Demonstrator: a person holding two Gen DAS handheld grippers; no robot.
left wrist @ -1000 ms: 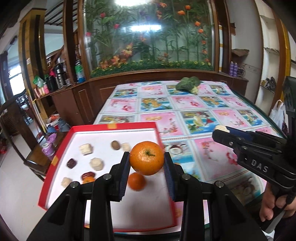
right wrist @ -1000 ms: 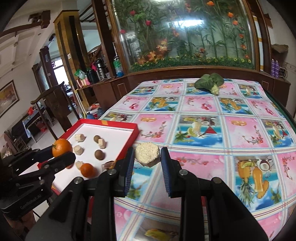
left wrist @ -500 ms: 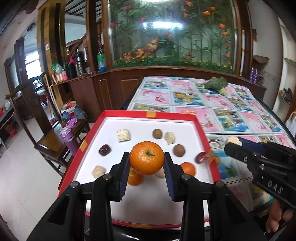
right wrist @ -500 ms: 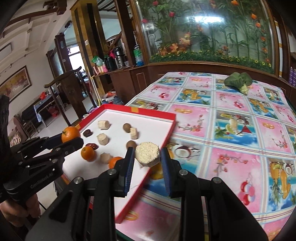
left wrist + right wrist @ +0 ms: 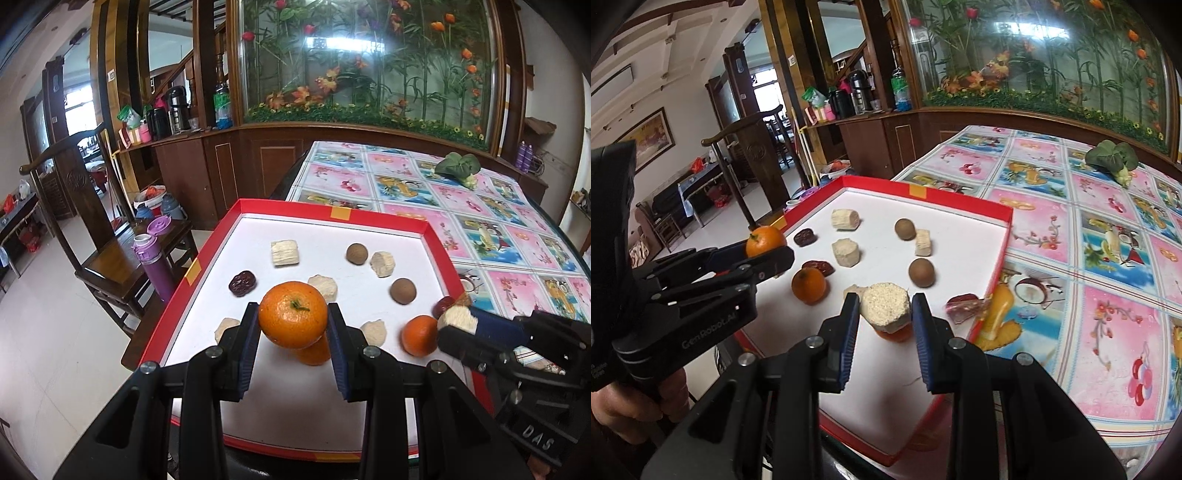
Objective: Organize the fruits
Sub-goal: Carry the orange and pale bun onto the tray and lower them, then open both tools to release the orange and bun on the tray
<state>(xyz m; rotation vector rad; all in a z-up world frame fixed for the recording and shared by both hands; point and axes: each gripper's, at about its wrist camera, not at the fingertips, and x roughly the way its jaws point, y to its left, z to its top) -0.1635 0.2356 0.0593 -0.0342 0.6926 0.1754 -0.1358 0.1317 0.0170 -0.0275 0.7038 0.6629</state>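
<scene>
My left gripper (image 5: 292,321) is shut on an orange mandarin (image 5: 292,314) and holds it above the red-rimmed white tray (image 5: 332,213). My right gripper (image 5: 885,314) is shut on a pale sugarcane chunk (image 5: 885,306) above the tray's near right part. In the tray lie two more mandarins (image 5: 419,335), several pale sugarcane chunks (image 5: 284,252), two brown longans (image 5: 357,253) and dark red dates (image 5: 242,283). The right gripper also shows in the left wrist view (image 5: 456,325), and the left gripper in the right wrist view (image 5: 768,251).
The tray (image 5: 1004,236) sits on the left end of a table with a pink and blue patterned cloth (image 5: 1108,258). A green leafy vegetable (image 5: 1113,158) lies at the far end. A wooden chair with a purple bottle (image 5: 153,258) stands left of the table.
Both grippers have moved left over the tray, each still holding its item. The right gripper with the sugarcane chunk now hangs over the tray's near right part.
</scene>
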